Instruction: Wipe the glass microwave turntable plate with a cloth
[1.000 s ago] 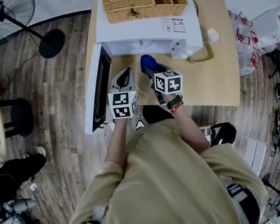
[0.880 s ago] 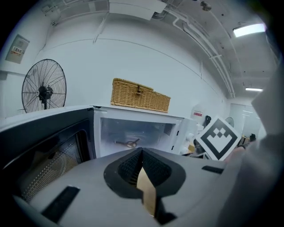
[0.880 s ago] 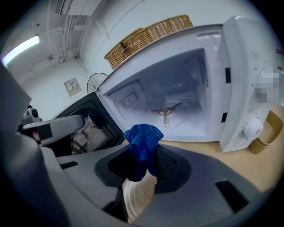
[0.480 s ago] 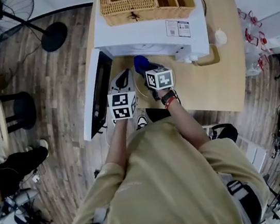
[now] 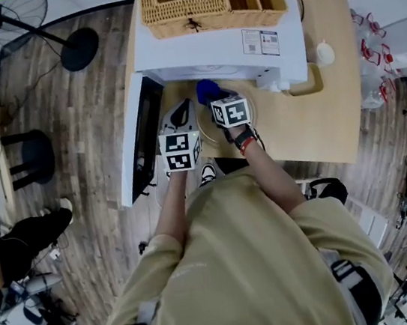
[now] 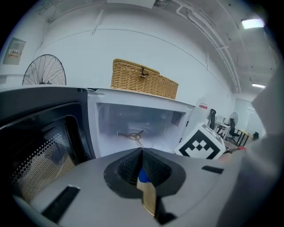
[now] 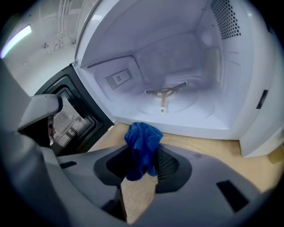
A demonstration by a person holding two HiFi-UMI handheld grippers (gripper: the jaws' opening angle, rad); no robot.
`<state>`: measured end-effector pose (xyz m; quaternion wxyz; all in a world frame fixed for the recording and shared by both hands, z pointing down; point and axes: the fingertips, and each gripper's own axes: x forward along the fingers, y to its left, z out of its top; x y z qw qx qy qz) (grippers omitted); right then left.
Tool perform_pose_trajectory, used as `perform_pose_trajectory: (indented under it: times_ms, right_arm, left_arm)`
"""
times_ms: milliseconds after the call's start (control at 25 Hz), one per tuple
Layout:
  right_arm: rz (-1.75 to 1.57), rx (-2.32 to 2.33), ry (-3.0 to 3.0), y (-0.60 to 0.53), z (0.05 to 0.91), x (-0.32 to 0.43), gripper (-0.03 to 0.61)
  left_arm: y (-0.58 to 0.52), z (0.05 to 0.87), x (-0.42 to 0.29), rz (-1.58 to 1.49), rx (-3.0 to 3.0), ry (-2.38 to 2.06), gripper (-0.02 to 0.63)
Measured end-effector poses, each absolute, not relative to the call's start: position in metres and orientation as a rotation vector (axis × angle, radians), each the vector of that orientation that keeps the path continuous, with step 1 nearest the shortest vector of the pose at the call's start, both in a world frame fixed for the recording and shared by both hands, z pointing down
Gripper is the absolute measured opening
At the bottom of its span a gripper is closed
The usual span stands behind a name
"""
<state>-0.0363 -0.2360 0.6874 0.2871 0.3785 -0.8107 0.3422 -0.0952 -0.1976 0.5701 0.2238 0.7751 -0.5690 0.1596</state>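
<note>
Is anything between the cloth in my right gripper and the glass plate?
Nothing visible does. The right gripper, shut on the blue cloth, hangs over the glass plate lying on the table before the open microwave.

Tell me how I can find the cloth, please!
Find the big white microwave on the wooden table, with its door open and a wicker basket on top. Right in front of its opening, the right gripper pinches a crumpled cloth. It is the only bright blue thing there, among white, tan and grey.
</note>
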Motion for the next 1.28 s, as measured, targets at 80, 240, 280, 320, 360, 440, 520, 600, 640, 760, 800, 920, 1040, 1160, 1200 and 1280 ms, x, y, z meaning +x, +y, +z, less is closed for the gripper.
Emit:
perform_pose_trajectory:
  times_ms: [80,240,280,320,360,440,520,600,640,760,800,920,1040,1160,1200,1280]
  right_arm:
    - [0.924,1.019,-2.157,-0.237,0.689,-0.033,0.152]
    - [0.943,1.033,-2.151,-0.237,0.688,-0.027,0.15]
    - [0.946,1.039,-2.15,-0.237,0.688,-0.025,0.15]
    - [0.949,1.045,-2.149,-0.237,0.688,-0.022,0.15]
    - [0.954,1.052,-2.148,-0.237,0.688,-0.02,0.15]
    - [0.965,1.068,-2.143,-0.237,0.688,-0.013,0.15]
    - [0.977,1.088,-2.134,-0.237,0.688,-0.005,0.15]
    - [0.986,1.11,-2.125,-0.237,0.688,0.003,0.15]
    - [0.989,1.121,-2.12,-0.237,0.688,0.007,0.15]
    - [0.99,1.153,-2.104,-0.236,0.688,0.02,0.15]
    - [0.992,1.165,-2.1,-0.235,0.689,0.024,0.15]
    - [1.005,1.202,-2.085,-0.235,0.689,0.039,0.15]
    - [1.016,1.24,-2.062,-0.234,0.688,0.056,0.15]
    - [1.018,1.276,-2.038,-0.233,0.688,0.07,0.15]
    - [1.017,1.286,-2.031,-0.233,0.687,0.074,0.15]
    - [1.015,1.304,-2.019,-0.232,0.687,0.081,0.15]
  left_arm:
    - [-0.199,0.571,-0.092,0.445,2.143,-1.564,0.009]
    - [-0.201,0.572,-0.086,0.452,2.153,-1.549,0.009]
    - [-0.201,0.572,-0.084,0.452,2.156,-1.544,0.009]
    - [-0.202,0.573,-0.083,0.452,2.159,-1.54,0.009]
    - [-0.203,0.574,-0.081,0.453,2.161,-1.535,0.009]
    - [-0.204,0.575,-0.078,0.453,2.166,-1.525,0.009]
    - [-0.204,0.575,-0.072,0.454,2.177,-1.512,0.009]
    - [-0.204,0.576,-0.067,0.459,2.19,-1.495,0.009]
    - [-0.204,0.577,-0.064,0.461,2.196,-1.486,0.009]
    - [-0.204,0.578,-0.055,0.465,2.214,-1.461,0.009]
    - [-0.204,0.579,-0.053,0.465,2.219,-1.454,0.009]
    - [-0.204,0.578,-0.045,0.464,2.233,-1.434,0.009]
    - [-0.205,0.577,-0.038,0.462,2.252,-1.418,0.009]
    - [-0.204,0.576,-0.033,0.465,2.263,-1.407,0.009]
    - [-0.203,0.576,-0.033,0.469,2.265,-1.406,0.009]
    - [-0.201,0.576,-0.032,0.468,2.264,-1.406,0.009]
